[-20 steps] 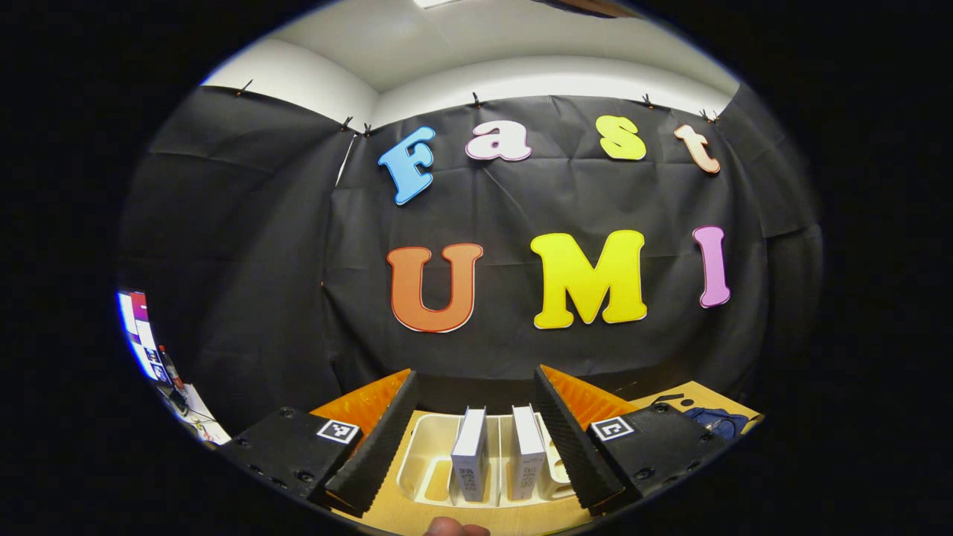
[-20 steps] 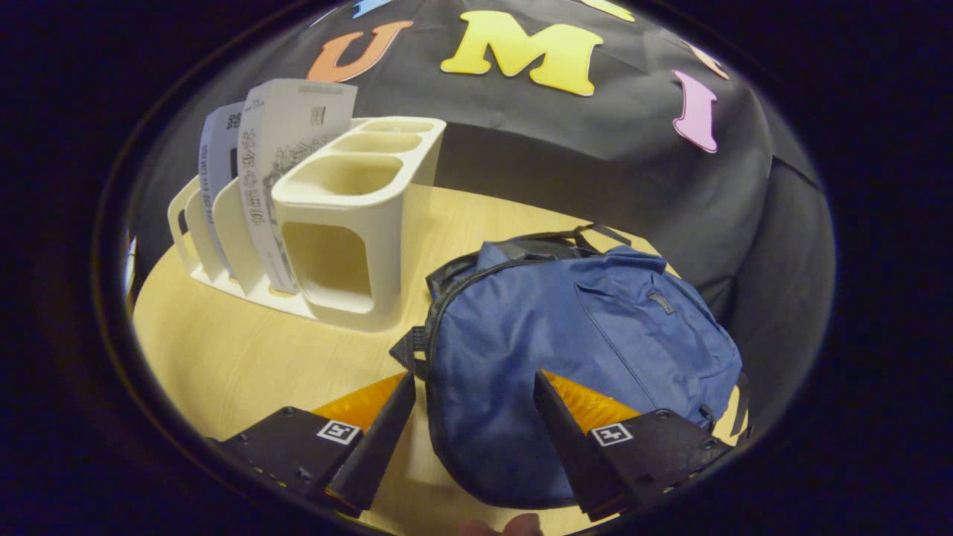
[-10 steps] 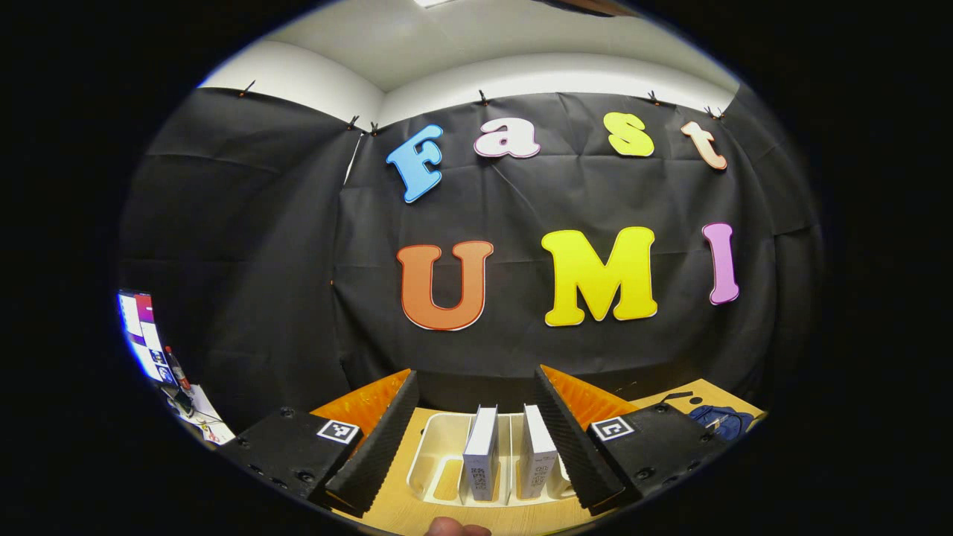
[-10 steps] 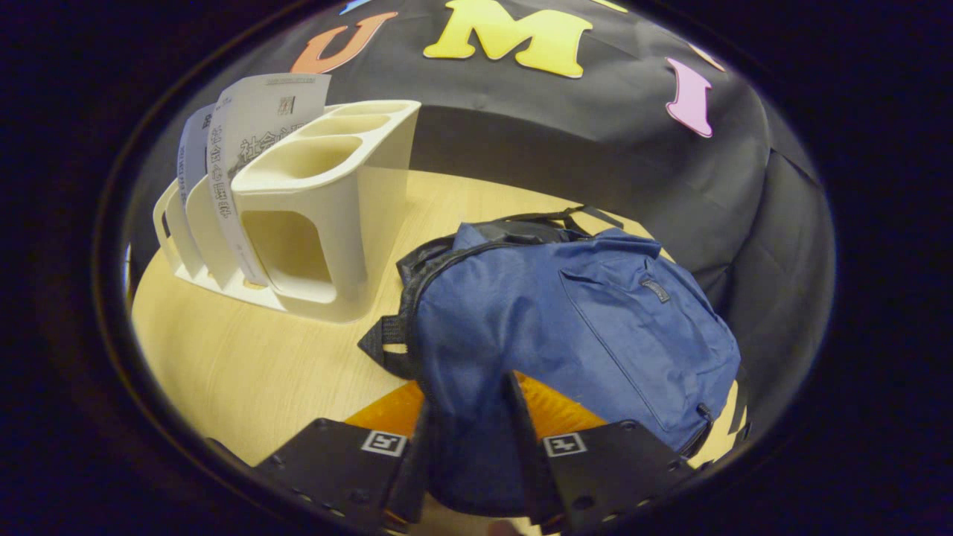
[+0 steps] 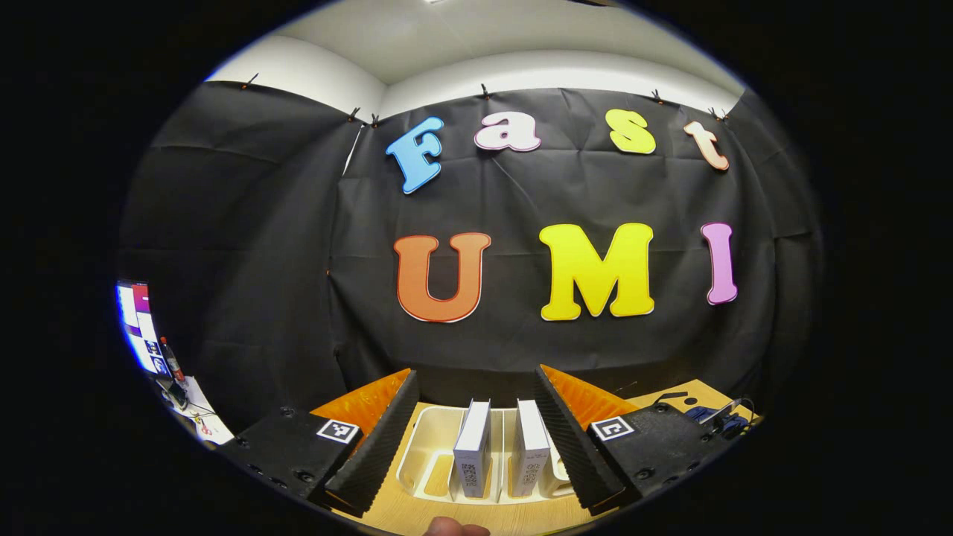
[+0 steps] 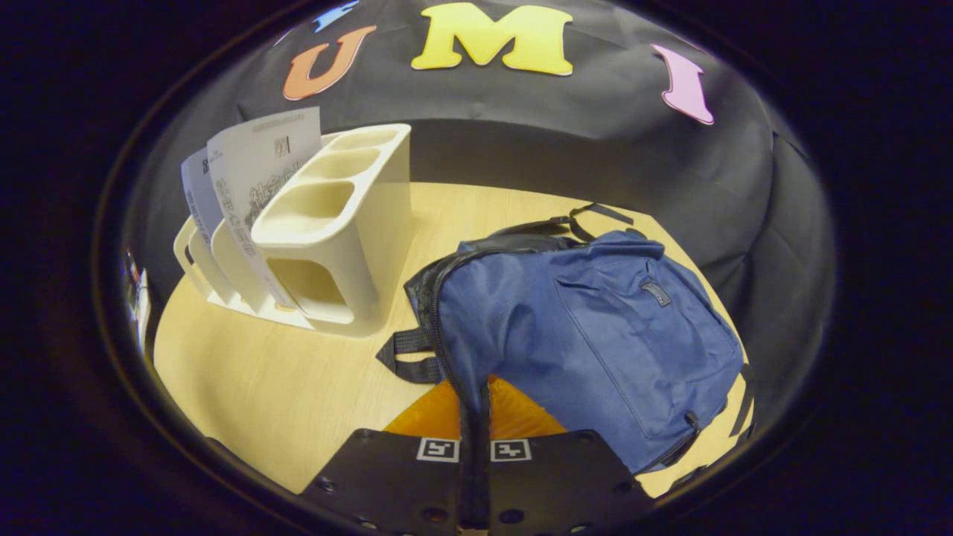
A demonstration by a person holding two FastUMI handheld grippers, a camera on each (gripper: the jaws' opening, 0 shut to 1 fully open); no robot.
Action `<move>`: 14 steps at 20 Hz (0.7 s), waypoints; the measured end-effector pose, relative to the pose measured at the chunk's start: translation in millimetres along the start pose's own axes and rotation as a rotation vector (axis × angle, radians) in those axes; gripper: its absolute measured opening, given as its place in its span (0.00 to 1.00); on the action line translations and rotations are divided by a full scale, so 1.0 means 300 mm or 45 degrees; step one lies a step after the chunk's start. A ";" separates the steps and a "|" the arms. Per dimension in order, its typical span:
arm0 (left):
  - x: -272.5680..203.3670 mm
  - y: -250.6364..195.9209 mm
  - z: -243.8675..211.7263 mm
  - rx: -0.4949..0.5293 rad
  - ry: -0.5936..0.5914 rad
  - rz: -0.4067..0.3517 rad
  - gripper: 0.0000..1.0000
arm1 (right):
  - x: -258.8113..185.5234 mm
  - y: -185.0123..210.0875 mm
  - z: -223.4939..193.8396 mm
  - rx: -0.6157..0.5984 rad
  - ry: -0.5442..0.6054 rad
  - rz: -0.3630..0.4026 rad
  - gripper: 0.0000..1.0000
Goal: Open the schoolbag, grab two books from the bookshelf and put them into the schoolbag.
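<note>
Blue cloth of the schoolbag (image 6: pixel 595 335), lying on the wooden table (image 6: pixel 283 387) right of the cream bookshelf (image 6: pixel 335 238), is pinched in my right gripper (image 6: pixel 474 417). My left gripper (image 5: pixel 476 424) gapes wide before two upright books (image 5: pixel 472 447); their cover print is too small to read.

Light wood-grain table (image 6: pixel 283 387), round-edged, set against the black cloth wall. Carries a cream plastic bookshelf (image 6: pixel 350 246) toward its left in the right gripper view, standing directly on the surface. Carries a blue schoolbag (image 6: pixel 610 335) just beside the bookshelf, lying flat, black straps (image 6: pixel 406 353) resting on the wood. Bare wood in front of the bookshelf.
</note>
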State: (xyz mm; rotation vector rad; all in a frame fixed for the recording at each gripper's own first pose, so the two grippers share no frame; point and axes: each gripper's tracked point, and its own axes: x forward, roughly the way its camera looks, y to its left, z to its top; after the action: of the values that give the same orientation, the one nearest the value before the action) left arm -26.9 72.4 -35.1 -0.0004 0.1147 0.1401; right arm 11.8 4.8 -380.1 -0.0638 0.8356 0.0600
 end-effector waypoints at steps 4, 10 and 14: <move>0.026 -0.009 -0.036 -0.002 0.044 -0.010 0.97 | -0.097 -0.054 0.102 0.034 -0.065 0.025 0.01; 0.084 -0.040 -0.066 0.052 0.090 -0.052 0.97 | -0.238 -0.203 0.218 0.027 -0.128 0.034 0.01; 0.133 -0.077 -0.098 0.043 0.181 -0.090 0.97 | -0.318 -0.355 0.301 0.044 -0.148 0.035 0.01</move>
State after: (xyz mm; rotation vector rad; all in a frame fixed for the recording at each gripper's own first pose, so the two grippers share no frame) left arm 12.3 54.9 -69.2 0.0196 0.2591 0.0670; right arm 23.0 -96.7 -245.3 -0.0165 0.7209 0.0743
